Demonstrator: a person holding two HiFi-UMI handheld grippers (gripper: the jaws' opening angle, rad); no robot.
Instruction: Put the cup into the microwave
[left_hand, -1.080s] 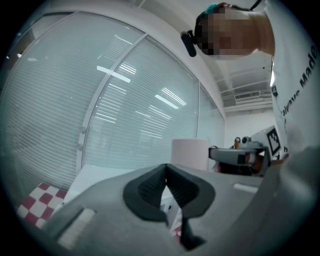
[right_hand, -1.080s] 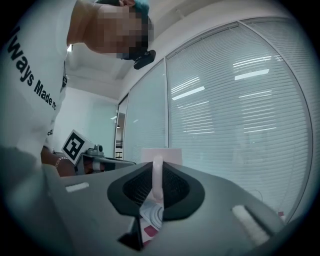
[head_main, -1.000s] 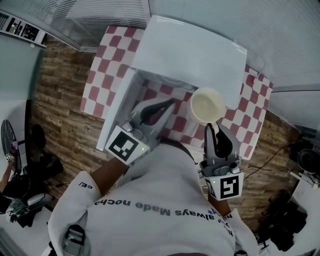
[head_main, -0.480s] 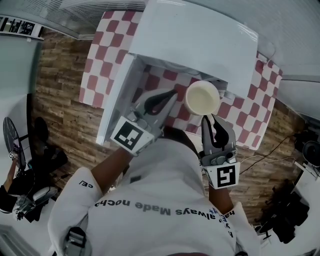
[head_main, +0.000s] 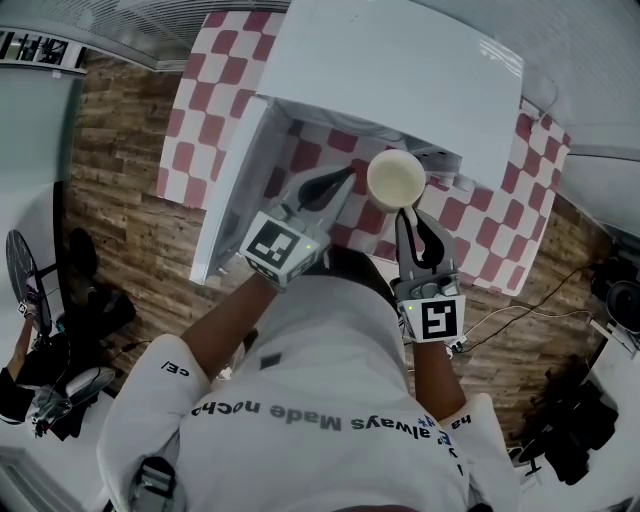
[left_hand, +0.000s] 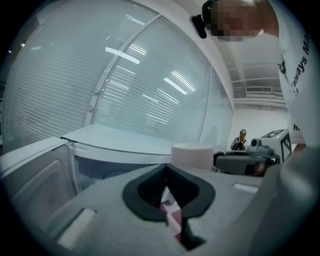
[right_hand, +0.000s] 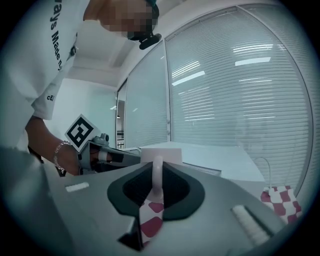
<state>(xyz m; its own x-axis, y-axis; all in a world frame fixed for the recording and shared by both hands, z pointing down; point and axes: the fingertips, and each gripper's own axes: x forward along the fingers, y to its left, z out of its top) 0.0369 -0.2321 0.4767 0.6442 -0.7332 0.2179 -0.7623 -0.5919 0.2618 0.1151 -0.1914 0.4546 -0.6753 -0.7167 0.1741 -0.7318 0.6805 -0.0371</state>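
Note:
A cream cup (head_main: 396, 178) hangs upright just in front of the open white microwave (head_main: 400, 70), above the checkered cloth. My right gripper (head_main: 405, 218) is shut on the cup's handle (right_hand: 157, 176), with the cup body (right_hand: 161, 152) just beyond the jaws. The left gripper (head_main: 342, 180) is beside the cup on its left, jaws shut with nothing in them, pointing at the microwave opening. From the left gripper view the cup (left_hand: 192, 155) stands to the right of the jaws, with the microwave cavity (left_hand: 107, 167) ahead. The cavity's inside is mostly hidden in the head view.
The microwave door (head_main: 228, 190) stands open to the left. The red-and-white checkered cloth (head_main: 195, 110) covers the table under the microwave. A white cable (right_hand: 267, 172) runs at the microwave's right side. Wooden floor (head_main: 110, 220) lies around the table.
The right gripper has carried the cup forward and a little left, closer to the microwave opening. The left gripper has also shifted forward beside it.

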